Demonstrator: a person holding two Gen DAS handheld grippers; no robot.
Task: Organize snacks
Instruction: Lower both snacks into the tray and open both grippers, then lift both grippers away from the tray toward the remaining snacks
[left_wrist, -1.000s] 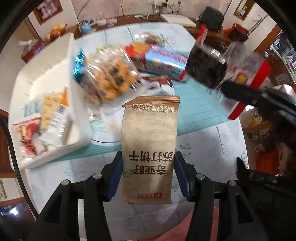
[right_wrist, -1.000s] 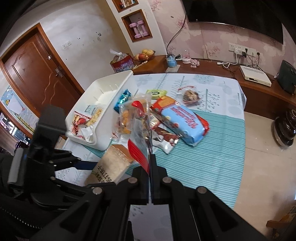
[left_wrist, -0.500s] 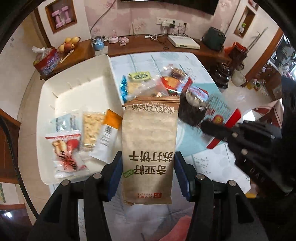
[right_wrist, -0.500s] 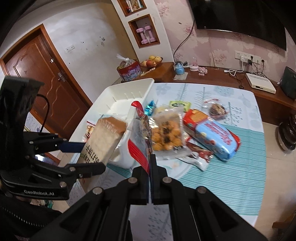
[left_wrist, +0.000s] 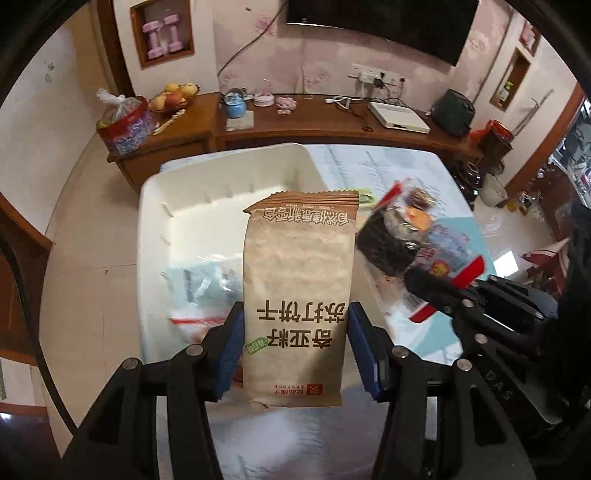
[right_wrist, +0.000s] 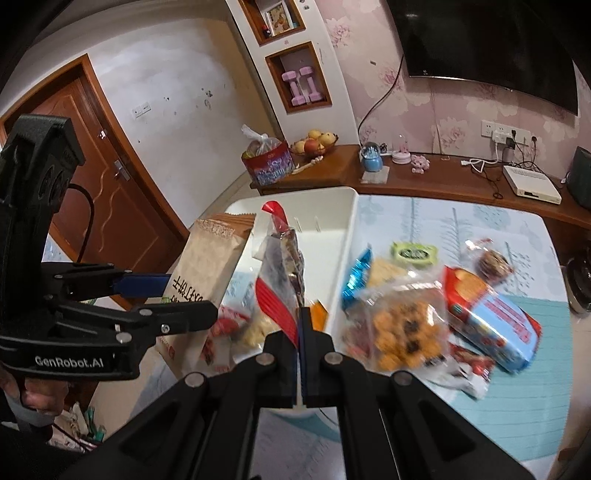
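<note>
The brown cracker packet (left_wrist: 299, 295) stands clamped by its sides in the left gripper (left_wrist: 295, 343), above the white bin (left_wrist: 155, 206), ready to drop in. The right gripper (right_wrist: 300, 332) pinches a clear red-edged snack bag (right_wrist: 280, 266) beside it, likely bin-bound; more snacks wait on the surface (right_wrist: 517, 398).

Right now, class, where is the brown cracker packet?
The brown cracker packet is clamped in the left gripper, raised over the white tray, with the right gripper's clear snack bag just to its right.
</note>
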